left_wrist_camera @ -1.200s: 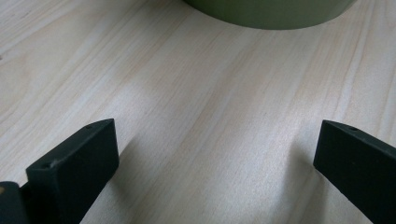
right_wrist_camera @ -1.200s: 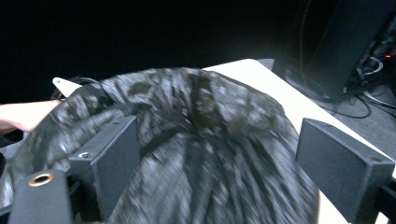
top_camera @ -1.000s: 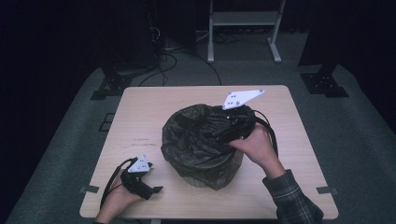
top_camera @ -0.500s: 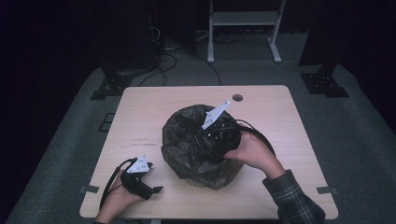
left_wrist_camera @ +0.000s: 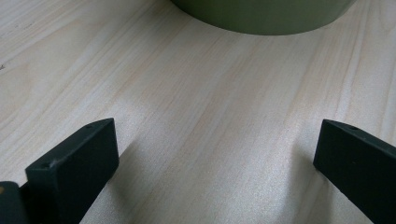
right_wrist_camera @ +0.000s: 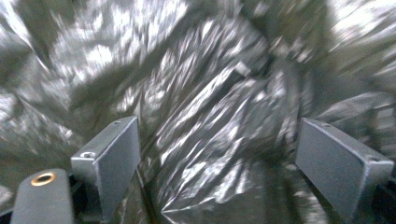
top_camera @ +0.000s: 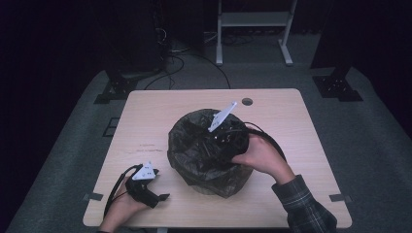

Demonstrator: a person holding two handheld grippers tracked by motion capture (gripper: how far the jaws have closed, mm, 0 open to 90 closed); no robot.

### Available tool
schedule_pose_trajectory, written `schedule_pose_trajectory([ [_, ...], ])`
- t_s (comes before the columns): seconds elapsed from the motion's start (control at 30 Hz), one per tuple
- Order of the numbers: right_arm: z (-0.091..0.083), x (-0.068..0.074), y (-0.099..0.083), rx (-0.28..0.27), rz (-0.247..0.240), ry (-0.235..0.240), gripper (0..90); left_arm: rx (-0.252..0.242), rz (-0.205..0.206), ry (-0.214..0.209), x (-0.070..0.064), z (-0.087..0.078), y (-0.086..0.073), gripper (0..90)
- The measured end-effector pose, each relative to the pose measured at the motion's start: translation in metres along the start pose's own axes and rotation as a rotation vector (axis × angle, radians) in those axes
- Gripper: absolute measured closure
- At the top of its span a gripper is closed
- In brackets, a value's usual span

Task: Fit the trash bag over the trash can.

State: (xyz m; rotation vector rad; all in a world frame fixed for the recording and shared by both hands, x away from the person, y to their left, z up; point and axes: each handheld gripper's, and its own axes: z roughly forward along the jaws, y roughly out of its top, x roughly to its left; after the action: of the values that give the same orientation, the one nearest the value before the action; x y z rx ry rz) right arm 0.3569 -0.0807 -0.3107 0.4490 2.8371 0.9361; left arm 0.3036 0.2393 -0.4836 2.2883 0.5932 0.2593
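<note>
A round bin lined with a dark crumpled plastic bag (top_camera: 201, 150) stands in the middle of the table. My right gripper (top_camera: 221, 141) reaches down into the bin's mouth from the right side, its white plate tilted up. In the right gripper view it (right_wrist_camera: 219, 172) is open, jaws wide apart, with wrinkled shiny bag plastic (right_wrist_camera: 210, 107) close in front and nothing between them. My left gripper (top_camera: 163, 197) rests low near the table's front left edge. In the left gripper view it (left_wrist_camera: 215, 158) is open over bare wood, facing the bin's olive base (left_wrist_camera: 261, 16).
The light wooden table (top_camera: 291, 126) has a small round hole (top_camera: 247, 102) near its far edge. Cables trail from both grippers. Dark floor, stand feet and a white frame (top_camera: 252, 29) lie beyond the table.
My right gripper has swung from the bin's far right rim down into the bag's mouth, its plate tipping upward. The left gripper has stayed still.
</note>
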Motion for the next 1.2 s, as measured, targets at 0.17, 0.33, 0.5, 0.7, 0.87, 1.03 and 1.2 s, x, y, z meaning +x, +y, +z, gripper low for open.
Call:
schedule_pose_trajectory([
  [0.17, -0.018, 0.002, 0.013, -0.092, -0.006, -0.017, 13.5, 0.0, 0.0, 0.0, 0.0, 0.0, 0.0, 0.0],
  [0.33, -0.02, 0.004, 0.034, -0.15, -0.024, -0.02, 13.5, -0.001, 0.001, -0.002, 0.0, 0.0, 0.0, 0.0],
  [0.5, -0.006, 0.003, 0.053, -0.149, -0.028, -0.008, 13.5, -0.001, 0.004, -0.004, 0.0, 0.0, 0.0, 0.0],
  [0.7, 0.027, 0.001, 0.069, -0.085, -0.022, 0.019, 13.5, -0.001, 0.005, -0.008, 0.0, 0.0, 0.0, 0.0],
  [0.87, 0.052, 0.001, 0.071, 0.023, -0.021, 0.052, 13.5, 0.0, 0.007, -0.009, 0.0, -0.001, -0.001, 0.0],
  [1.03, 0.066, 0.001, 0.073, 0.122, -0.009, 0.067, 13.5, 0.0, 0.007, -0.009, 0.0, -0.001, -0.001, 0.0],
  [1.2, 0.058, 0.002, 0.074, 0.085, -0.025, 0.052, 13.6, 0.0, 0.008, -0.01, 0.001, -0.001, -0.001, 0.0],
])
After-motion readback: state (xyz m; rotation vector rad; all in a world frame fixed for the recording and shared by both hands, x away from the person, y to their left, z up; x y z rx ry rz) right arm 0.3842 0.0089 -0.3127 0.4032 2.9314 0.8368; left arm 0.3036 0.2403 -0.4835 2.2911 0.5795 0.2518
